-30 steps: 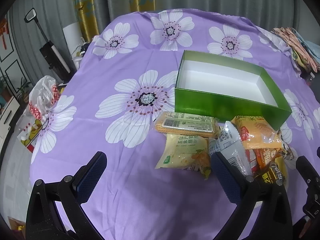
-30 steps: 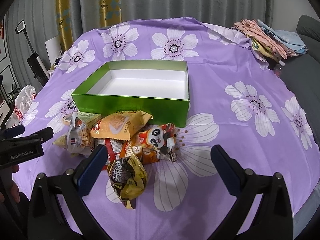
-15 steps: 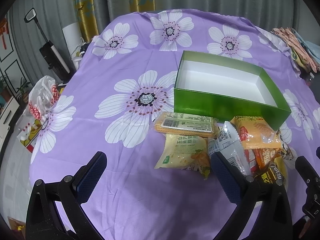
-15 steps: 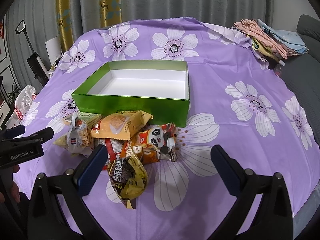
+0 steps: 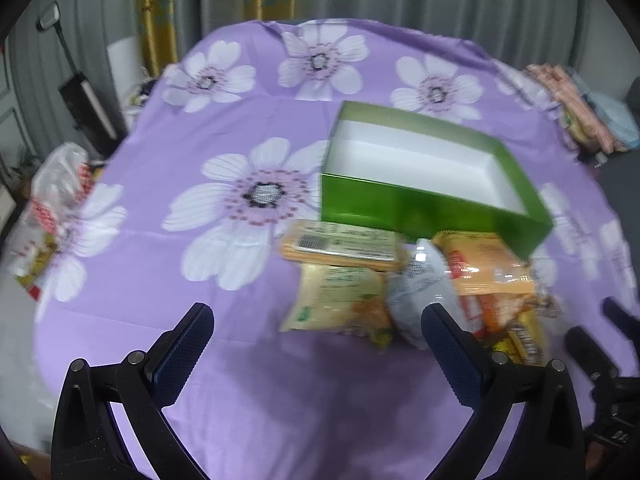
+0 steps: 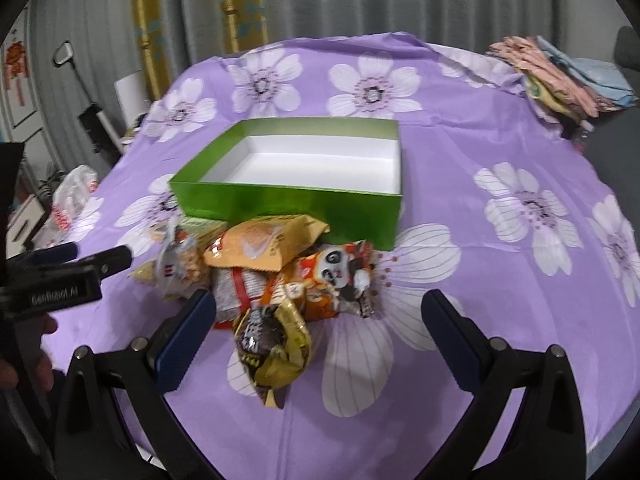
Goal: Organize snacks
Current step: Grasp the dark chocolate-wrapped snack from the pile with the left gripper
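Both tools are wide open and hold nothing. On the left, the left gripper [image 5: 318, 344] hangs over the purple flower cloth [image 5: 224, 160], with its blue pads [image 5: 182, 354] far apart. One pad sits in front of a white snack bag [image 5: 420, 296]. Next to that bag lie a pale yellow snack bag [image 5: 336, 300] and a flat orange pack with a label [image 5: 344, 245]. On the right, the right gripper [image 6: 318, 334] hangs just above a dark and yellow snack bag [image 6: 274, 346]. Behind that bag are a panda snack bag [image 6: 334, 276] and an orange snack bag [image 6: 266, 246]. All the snacks lie in a pile on the cloth, right in front of the green box [image 6: 288, 204]. That box is white inside and has no snacks in it. Folded clothes [image 6: 560, 76] sit far back on the right.
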A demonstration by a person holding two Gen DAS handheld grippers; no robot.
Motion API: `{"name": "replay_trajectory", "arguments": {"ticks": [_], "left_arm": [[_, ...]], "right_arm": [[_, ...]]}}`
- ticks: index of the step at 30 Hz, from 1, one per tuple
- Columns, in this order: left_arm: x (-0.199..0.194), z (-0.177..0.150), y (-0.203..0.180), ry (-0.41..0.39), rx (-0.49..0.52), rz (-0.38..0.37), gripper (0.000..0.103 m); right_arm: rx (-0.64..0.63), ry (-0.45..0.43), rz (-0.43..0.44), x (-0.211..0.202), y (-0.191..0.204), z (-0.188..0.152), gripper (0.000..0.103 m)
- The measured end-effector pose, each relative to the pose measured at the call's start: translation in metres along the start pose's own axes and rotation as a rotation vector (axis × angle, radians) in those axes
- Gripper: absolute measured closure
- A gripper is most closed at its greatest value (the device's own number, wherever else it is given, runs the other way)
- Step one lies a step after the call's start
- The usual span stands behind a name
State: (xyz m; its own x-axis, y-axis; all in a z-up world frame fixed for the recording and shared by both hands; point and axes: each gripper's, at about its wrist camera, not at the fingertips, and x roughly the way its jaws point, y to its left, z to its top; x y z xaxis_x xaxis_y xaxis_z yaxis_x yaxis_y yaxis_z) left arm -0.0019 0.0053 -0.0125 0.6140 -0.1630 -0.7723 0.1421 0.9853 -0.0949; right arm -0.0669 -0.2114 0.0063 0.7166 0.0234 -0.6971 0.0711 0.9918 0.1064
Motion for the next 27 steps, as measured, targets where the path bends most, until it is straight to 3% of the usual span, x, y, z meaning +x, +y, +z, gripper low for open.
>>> {"name": "replay_trajectory", "arguments": {"ticks": [3, 9, 12, 17, 20, 24, 27], "left_arm": [[-0.001, -0.002, 0.003, 0.002, -0.024, -0.081, 0.0], [0.009, -0.014, -0.001, 0.066, -0.014, -0.174, 0.0], [0.015, -0.023, -0.001, 0.105, -0.041, -0.282, 0.0], [0.017, -0.032, -0.007, 0.139, -0.027, -0.379, 0.0], [0.016, -0.036, -0.018, 0.159, -0.001, -0.467, 0.0], [0.012, -0.036, -0.04, 0.138, 0.075, -0.499, 0.0], [0.017, -0.035, -0.052, 0.152, 0.068, -0.549, 0.0]], "right_arm": [[0.018, -0.004, 0.059, -0.002, -0.009, -0.005, 0.0], [0.051, 0.038, 0.159, 0.001, -0.019, -0.02, 0.0], [0.027, 0.055, 0.176, 0.003, -0.017, -0.028, 0.002], [0.045, 0.127, 0.22, 0.013, -0.02, -0.039, 0.018], [0.046, 0.136, 0.247, 0.018, -0.019, -0.045, 0.02], [0.062, 0.144, 0.297, 0.025, -0.017, -0.047, 0.022], [0.053, 0.144, 0.323, 0.03, -0.013, -0.048, 0.025]]}}
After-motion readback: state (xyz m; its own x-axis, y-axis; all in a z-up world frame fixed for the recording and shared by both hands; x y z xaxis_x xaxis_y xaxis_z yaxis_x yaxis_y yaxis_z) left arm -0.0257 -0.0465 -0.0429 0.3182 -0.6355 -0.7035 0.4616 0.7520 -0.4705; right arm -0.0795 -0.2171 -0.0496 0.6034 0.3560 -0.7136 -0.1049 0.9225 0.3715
